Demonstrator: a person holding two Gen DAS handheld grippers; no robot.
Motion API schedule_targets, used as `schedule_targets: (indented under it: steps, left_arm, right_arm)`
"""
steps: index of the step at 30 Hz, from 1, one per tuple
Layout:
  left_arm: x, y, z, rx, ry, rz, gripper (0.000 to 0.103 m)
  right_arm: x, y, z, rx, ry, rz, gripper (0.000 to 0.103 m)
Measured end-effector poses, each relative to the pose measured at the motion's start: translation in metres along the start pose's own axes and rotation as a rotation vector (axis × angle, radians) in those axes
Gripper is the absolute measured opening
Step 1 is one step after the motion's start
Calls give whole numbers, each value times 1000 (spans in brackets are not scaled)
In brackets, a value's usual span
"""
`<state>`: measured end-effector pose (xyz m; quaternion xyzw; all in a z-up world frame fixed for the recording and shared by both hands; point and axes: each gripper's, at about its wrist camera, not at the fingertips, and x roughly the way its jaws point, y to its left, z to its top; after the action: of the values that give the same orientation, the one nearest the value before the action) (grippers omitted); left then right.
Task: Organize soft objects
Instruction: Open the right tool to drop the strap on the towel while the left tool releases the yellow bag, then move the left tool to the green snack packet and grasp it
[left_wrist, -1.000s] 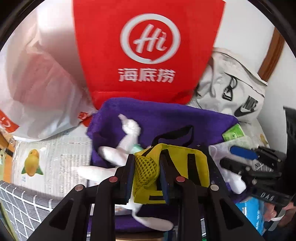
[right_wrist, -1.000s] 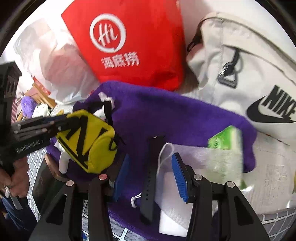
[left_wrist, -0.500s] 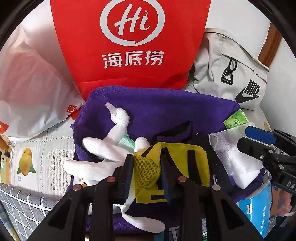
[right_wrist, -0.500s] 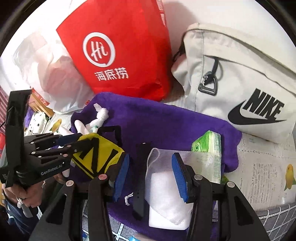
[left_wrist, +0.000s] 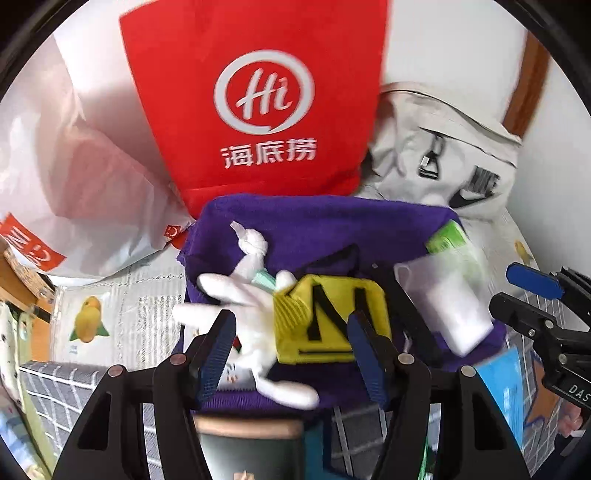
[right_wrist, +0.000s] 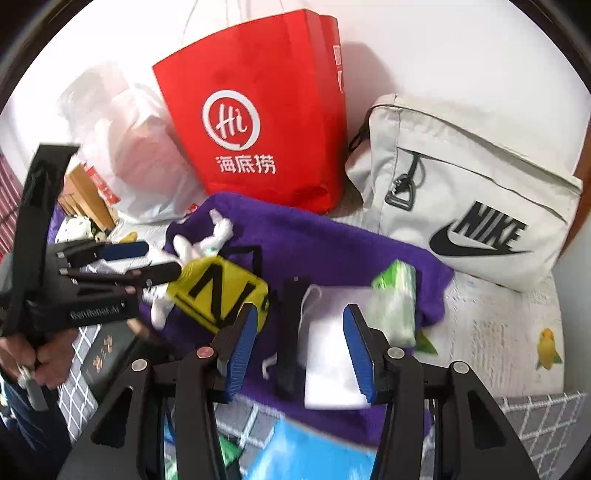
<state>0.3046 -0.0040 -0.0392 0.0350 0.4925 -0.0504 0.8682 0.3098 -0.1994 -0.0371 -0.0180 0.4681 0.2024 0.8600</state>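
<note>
A purple towel (left_wrist: 332, 229) (right_wrist: 332, 243) lies spread out with soft things on it. On it a yellow pouch (left_wrist: 328, 317) (right_wrist: 221, 291) with black straps rests against a white plush rabbit (left_wrist: 251, 306). My left gripper (left_wrist: 291, 350) (right_wrist: 147, 262) hovers over the pouch with its jaws opening; the pouch shows between the pads, which do not touch it. A white mesh bag (right_wrist: 332, 362) (left_wrist: 450, 302) and a green tissue pack (right_wrist: 395, 299) lie to the right. My right gripper (right_wrist: 300, 350) (left_wrist: 528, 291) stands open above the mesh bag, not pressing it.
A red shopping bag (left_wrist: 258, 110), a white plastic bag (left_wrist: 92, 177) and a grey Nike bag (right_wrist: 472, 206) stand behind the towel. A blue packet (right_wrist: 314, 454) and a dark box (left_wrist: 247, 454) lie in front, on grey checked cloth (left_wrist: 55, 391).
My left jaws have spread off the yellow pouch, which now lies free on the towel. Both grippers have drawn back and up, so everything looks smaller.
</note>
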Motion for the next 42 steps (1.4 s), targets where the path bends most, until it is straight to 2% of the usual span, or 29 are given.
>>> schedule_targets:
  steps: [4,12,14,23,28,31,37,42]
  left_arm:
    - [-25,-13,-22,40,-12,-12,61]
    - [-60,-45,-92,100,9,-20,61]
    - [-66,-53,-110,99,12,-43,61]
    - [-56,-81,-164,91,58,-101,61]
    - [-42,-94,-175,63,80,-123,61]
    - [-30,-95,-177,49,103,-110,62]
    - [-4,-96,-182,24,155,-132,62]
    - [-1,-102,-181,49,126,-124,62]
  right_arm:
    - [-19,4,-23,23,-4,-5,48]
    - [-63,10,-79,78,-9,-14,48]
    - [-75,11,-96,87,-14,-28,48]
    - [-103,5,-166,169,-16,-41,48]
    - [-103,1,-192,185,26,-44,48]
    - [-103,-4,-200,206,22,-39,48]
    - [-90,-12,-212,236,52,-26,48]
    - [-81,-19,-215,260,66,-3,50]
